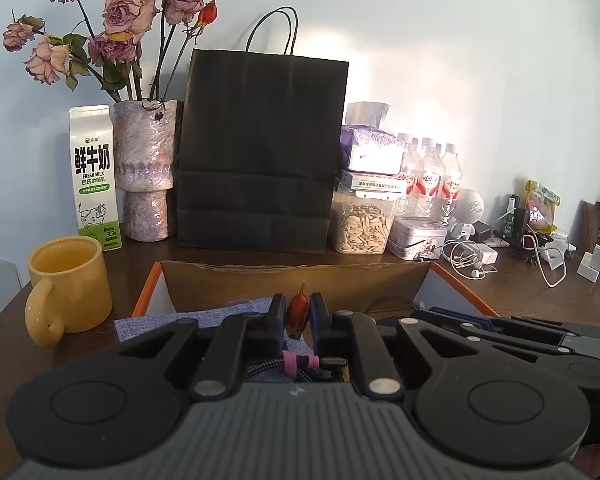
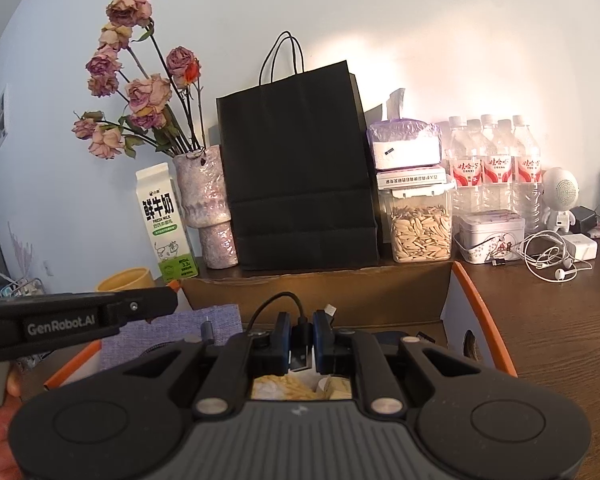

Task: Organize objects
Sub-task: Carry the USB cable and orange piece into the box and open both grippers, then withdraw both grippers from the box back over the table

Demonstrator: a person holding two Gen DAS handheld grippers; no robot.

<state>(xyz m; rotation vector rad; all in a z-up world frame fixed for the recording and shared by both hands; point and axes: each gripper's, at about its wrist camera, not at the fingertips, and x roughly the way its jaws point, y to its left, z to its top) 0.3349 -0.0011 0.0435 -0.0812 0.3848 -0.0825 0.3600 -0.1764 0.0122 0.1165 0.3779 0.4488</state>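
Between the fingers of the left gripper (image 1: pixel 297 316) sits a small red flower bud (image 1: pixel 298 312), the two pads pressed against its sides, held over a blue cloth (image 1: pixel 188 318) that lies in an open cardboard box (image 1: pixel 292 284) with orange edges. Over the same box the right gripper (image 2: pixel 301 340) is clamped on a black cable plug (image 2: pixel 301 338), its cord looping up to the left (something pale and crumpled shows below it, too blurred to name). Just left of the box stands a yellow mug (image 1: pixel 70 284) on the dark wooden table (image 2: pixel 560 320). Behind the box, against the wall, a milk carton (image 1: pixel 94 176), a vase of dried roses (image 1: pixel 146 168) and a black paper bag (image 1: pixel 260 152) stand in a row, with a jar of seeds (image 2: pixel 420 228), water bottles (image 2: pixel 496 160) and white earphones (image 2: pixel 548 260) further right.
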